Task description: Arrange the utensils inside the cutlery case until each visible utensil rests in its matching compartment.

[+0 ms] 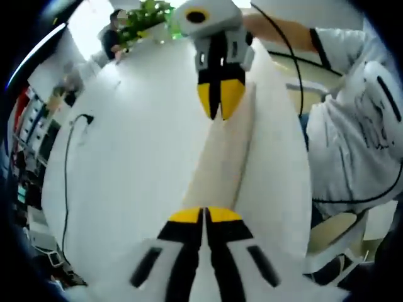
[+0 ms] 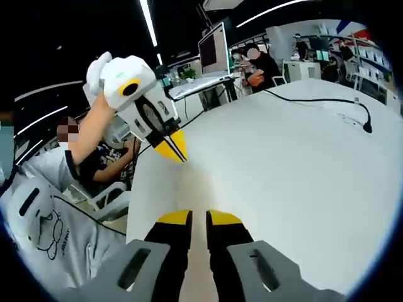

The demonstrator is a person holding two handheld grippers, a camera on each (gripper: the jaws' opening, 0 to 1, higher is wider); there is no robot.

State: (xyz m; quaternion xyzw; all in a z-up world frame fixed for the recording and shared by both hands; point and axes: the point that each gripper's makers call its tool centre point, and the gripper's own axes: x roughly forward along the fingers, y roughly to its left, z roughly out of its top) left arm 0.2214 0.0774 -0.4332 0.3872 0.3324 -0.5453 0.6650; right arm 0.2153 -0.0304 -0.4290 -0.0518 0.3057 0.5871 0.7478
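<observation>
**Beige case pinched at both ends**

Beige and long, the cutlery case lies on the white desk, its far end hidden behind the right tongs, which pinch it. The left tongs press together on its near end. Its compartments and any utensils cannot be made out. A black cable trails across the desk.

Both claws at opposite ends of cutlery case on white table.
</observation>
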